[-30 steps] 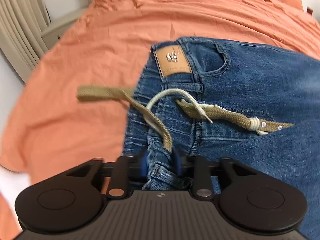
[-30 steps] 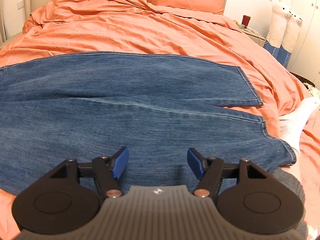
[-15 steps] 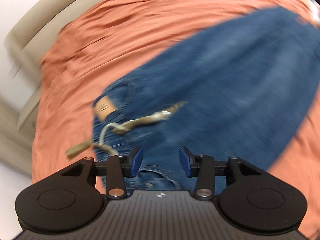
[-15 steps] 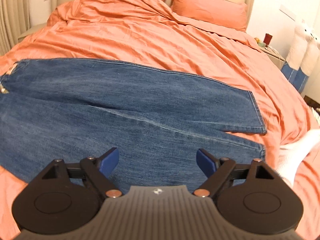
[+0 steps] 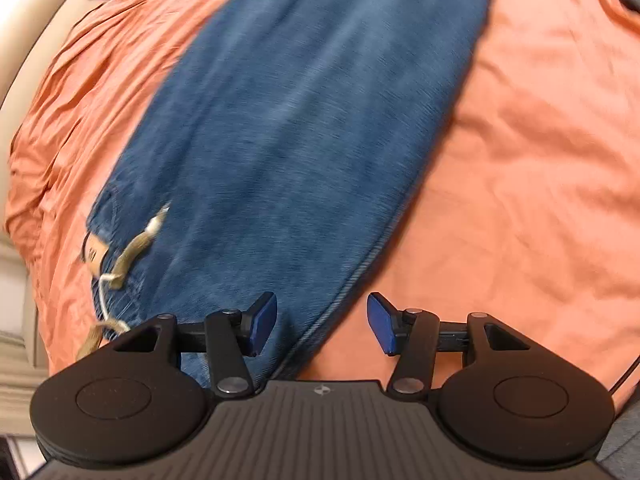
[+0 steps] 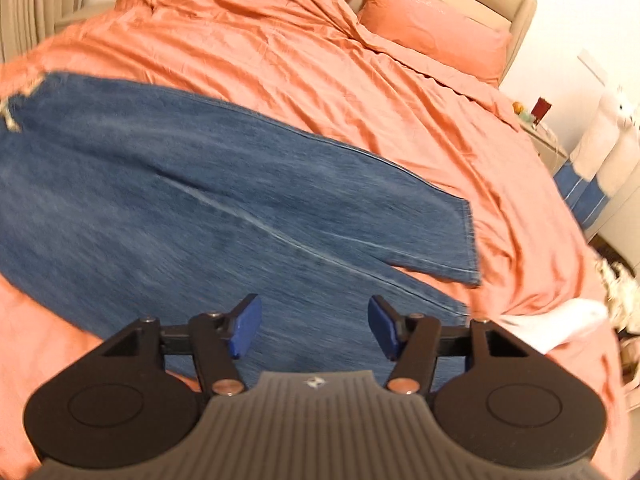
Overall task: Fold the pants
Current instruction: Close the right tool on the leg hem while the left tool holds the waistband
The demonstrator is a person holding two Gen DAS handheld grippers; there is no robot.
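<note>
Left gripper (image 5: pixel 322 324): jaws opening, nothing clamped; the side seam of the jeans (image 5: pixel 304 140) runs below the gap, with the pads clear of the cloth. Right gripper (image 6: pixel 314 326): jaws closing, apart, empty, hovering over denim. Jeans (image 6: pixel 224 200) lie flat across the bed (image 6: pixel 280 52), on the orange duvet. Tan drawstring (image 5: pixel 132 252) and leather patch (image 5: pixel 94 254) mark the waist, left of the left gripper. Leg hems (image 6: pixel 468 240) lie beyond the right gripper. Pillow (image 6: pixel 432 28) at the headboard.

Left gripper (image 5: pixel 322 324) released jeans (image 5: pixel 304 128) waistband, opening; right gripper (image 6: pixel 314 326) closing.
</note>
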